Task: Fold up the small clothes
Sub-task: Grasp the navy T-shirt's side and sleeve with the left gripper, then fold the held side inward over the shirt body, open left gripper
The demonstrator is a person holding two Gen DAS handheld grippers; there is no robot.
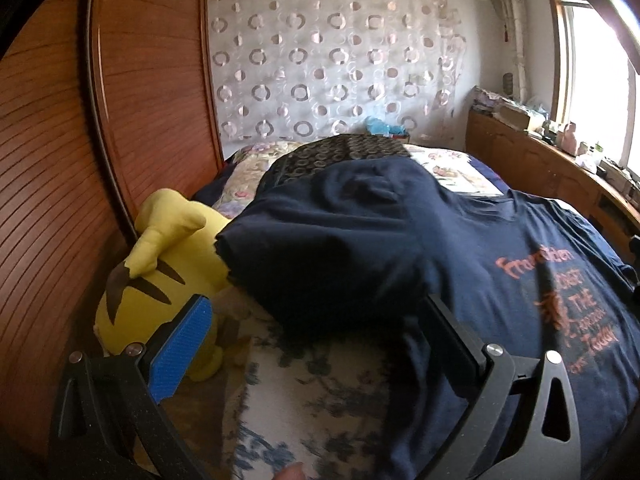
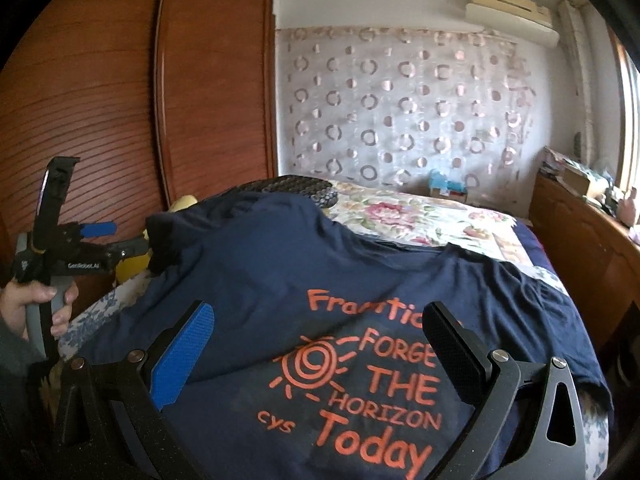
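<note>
A navy T-shirt (image 2: pixel 280 264) with orange print lies face up on the bed; the left wrist view shows the T-shirt (image 1: pixel 500 232) too. Its left sleeve (image 1: pixel 320 248) bulges up in a loose fold, and this sleeve (image 2: pixel 168 240) ends beside the yellow plush. My left gripper (image 1: pixel 316 340) is open, with wide jaws low in front of that sleeve, whose cloth overlaps the black right finger (image 1: pixel 448 328). In the right wrist view, a hand holds the left gripper (image 2: pixel 128 236) at the bed's left edge. My right gripper (image 2: pixel 320 352) is open above the print, holding nothing.
A yellow plush toy (image 1: pixel 160 264) sits against the wooden wardrobe (image 1: pixel 60 160) at the left. A floral bedspread (image 2: pixel 420 216) and a dark patterned pillow (image 2: pixel 296 188) lie beyond the shirt. A wooden ledge with clutter (image 2: pixel 580 208) runs under the window at the right.
</note>
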